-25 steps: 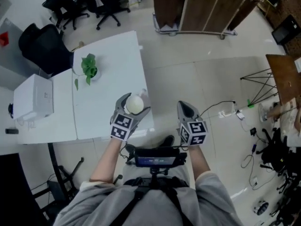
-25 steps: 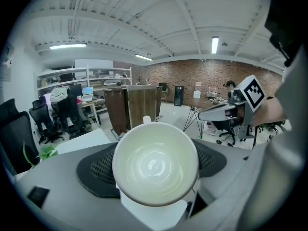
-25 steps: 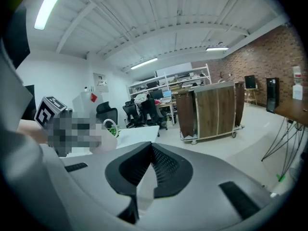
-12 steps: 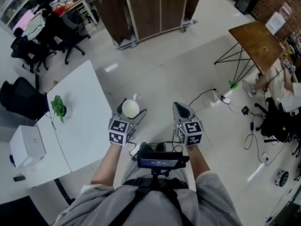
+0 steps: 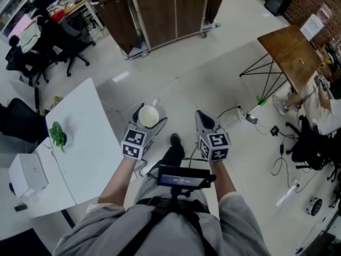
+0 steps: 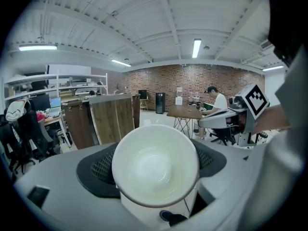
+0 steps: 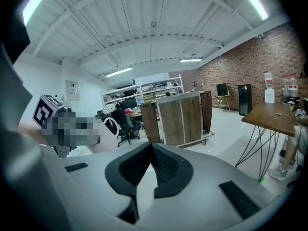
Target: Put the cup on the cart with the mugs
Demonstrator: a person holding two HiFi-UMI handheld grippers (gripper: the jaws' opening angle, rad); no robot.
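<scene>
First, floor [image 5: 181, 84]: pale tiles lay open ahead, with cables [image 5: 233, 112] trailing at the right.
Wooden cabinet on wheels [image 5: 160, 15]: it stood far ahead; no mugs showed on it, so whether it was the cart could not be told.
White table [image 5: 90, 137]: it sat at the left, well apart from the cabinet.
Left gripper [image 5: 150, 120]: its jaws stood wide, pinching the cup by its sides.
Right gripper [image 5: 200, 116]: its jaws were pressed together, with nothing between them.
Cup [image 5: 148, 116]: white, upright and empty, it was held over bare floor.
Risk: a loosened pinch or a jolt would likely drop the cup onto the tiles; a foot in the cables could cause that.
</scene>
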